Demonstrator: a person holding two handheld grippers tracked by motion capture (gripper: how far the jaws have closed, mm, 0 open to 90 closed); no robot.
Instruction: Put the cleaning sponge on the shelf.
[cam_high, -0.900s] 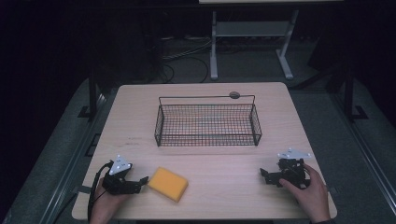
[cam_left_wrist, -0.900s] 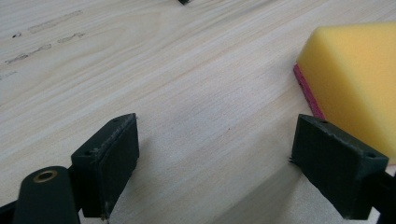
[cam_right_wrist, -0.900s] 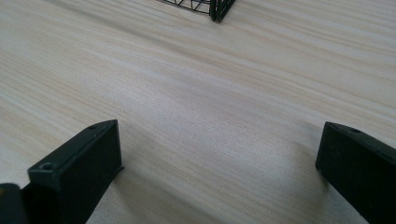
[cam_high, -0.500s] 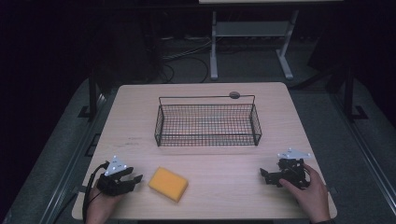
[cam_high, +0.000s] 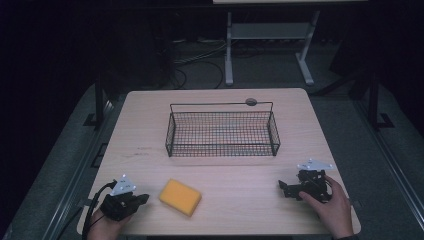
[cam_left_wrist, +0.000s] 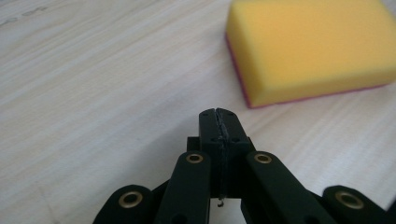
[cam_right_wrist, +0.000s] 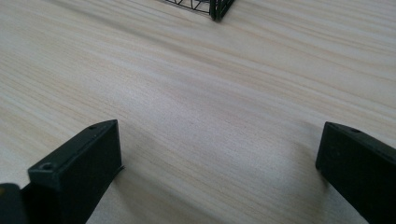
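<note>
A yellow sponge (cam_high: 180, 197) with a red underside lies flat on the wooden table near its front edge; the left gripper view shows the sponge (cam_left_wrist: 308, 46) ahead and to the right. My left gripper (cam_high: 141, 200) rests at the front left corner, jaws pressed together with nothing between them (cam_left_wrist: 219, 116), a short way left of the sponge. My right gripper (cam_high: 284, 189) sits at the front right in a hand, its two jaws standing wide apart over bare wood (cam_right_wrist: 219, 140).
A black wire basket (cam_high: 222, 131) stands in the middle of the table (cam_high: 145, 125), its corner (cam_right_wrist: 215, 8) ahead of the right gripper. A small round dark object (cam_high: 251, 102) lies behind the basket. The table's edges drop to a dark floor with cables and a white stand.
The left gripper has shifted a little toward the front left corner, away from the sponge. The right gripper and the sponge stay where they were.
</note>
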